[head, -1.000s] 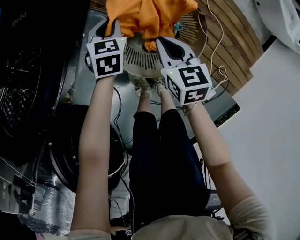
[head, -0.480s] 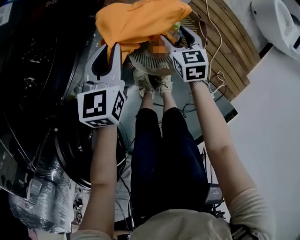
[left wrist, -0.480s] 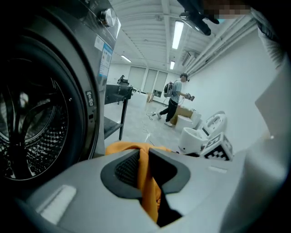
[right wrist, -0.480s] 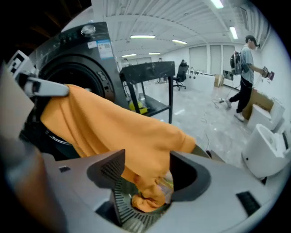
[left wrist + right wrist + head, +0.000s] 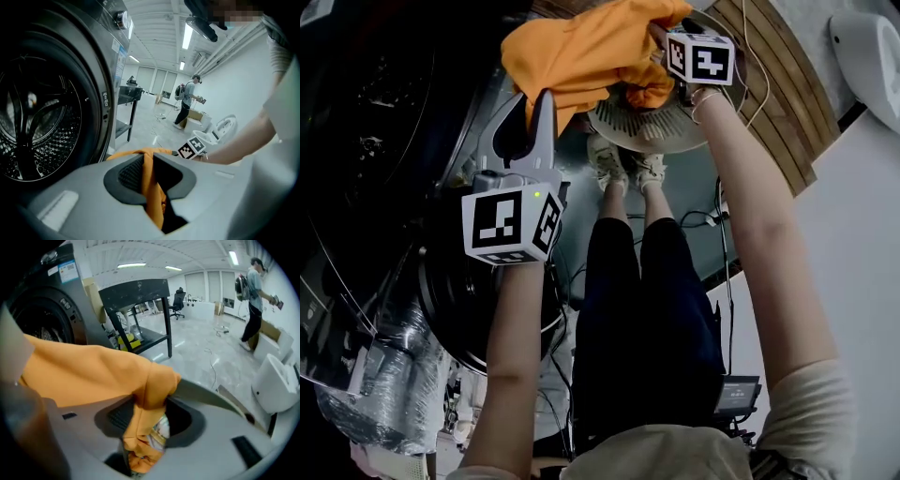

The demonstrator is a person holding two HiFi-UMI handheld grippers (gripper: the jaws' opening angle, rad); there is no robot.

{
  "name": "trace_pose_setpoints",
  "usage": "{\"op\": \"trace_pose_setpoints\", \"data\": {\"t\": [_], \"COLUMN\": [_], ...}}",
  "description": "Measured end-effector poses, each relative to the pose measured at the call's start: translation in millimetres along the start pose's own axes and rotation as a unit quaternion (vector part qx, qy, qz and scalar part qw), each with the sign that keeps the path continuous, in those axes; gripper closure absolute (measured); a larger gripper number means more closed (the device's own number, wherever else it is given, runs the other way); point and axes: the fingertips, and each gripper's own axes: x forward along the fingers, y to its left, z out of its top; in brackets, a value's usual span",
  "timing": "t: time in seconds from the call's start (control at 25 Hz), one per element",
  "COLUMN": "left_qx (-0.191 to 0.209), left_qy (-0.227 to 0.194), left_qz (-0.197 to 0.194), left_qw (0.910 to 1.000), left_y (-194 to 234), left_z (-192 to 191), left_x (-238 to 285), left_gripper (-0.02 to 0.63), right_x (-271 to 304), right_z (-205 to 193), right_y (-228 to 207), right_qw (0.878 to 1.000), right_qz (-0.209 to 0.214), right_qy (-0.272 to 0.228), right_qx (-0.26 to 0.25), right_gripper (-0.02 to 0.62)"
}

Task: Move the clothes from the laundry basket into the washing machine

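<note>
An orange garment [image 5: 581,47] hangs over the white slatted laundry basket [image 5: 647,127]. My left gripper [image 5: 534,98] is shut on a fold of the garment [image 5: 151,180], pinched thin between its jaws, beside the washing machine's open drum [image 5: 37,136]. My right gripper [image 5: 667,45] reaches into the cloth above the basket, its tips hidden in the head view. Its jaws have just been opening. In the right gripper view they [image 5: 145,423] stand wide, with the orange garment [image 5: 89,376] draped loosely between them and patterned cloth below.
The washer's round dark door [image 5: 459,300] hangs open at lower left. The person's legs and shoes [image 5: 623,169] stand between door and basket, with cables on the floor. A black table [image 5: 136,291], a white fixture [image 5: 276,380] and a person with a backpack [image 5: 187,101] are farther off.
My left gripper has come toward the camera and the washer with the orange garment. My right gripper has gone away to the basket and its jaws have opened.
</note>
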Motion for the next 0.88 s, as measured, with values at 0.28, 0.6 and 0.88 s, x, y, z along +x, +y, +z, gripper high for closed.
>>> {"op": "trace_pose_setpoints", "data": {"t": [0.28,0.6,0.88], "left_qx": [-0.032,0.029,0.026], "left_qy": [0.008,-0.051,-0.071], "left_qz": [-0.079,-0.173,-0.228], "left_qw": [0.9963,0.9832,0.9708], "left_y": [-20,-70,-98], "left_z": [-9,20,20], "left_x": [17,17,14], "left_gripper": [0.545,0.543,0.350], "right_x": [-51,-208,-243], "right_z": [31,94,106], "right_y": [45,157,193], "right_qw": [0.988,0.922,0.910], "right_qz": [0.135,0.345,0.372], "right_qy": [-0.075,-0.168,-0.184], "right_qx": [-0.018,-0.049,-0.004], "right_gripper": [0.575,0.575,0.575]}}
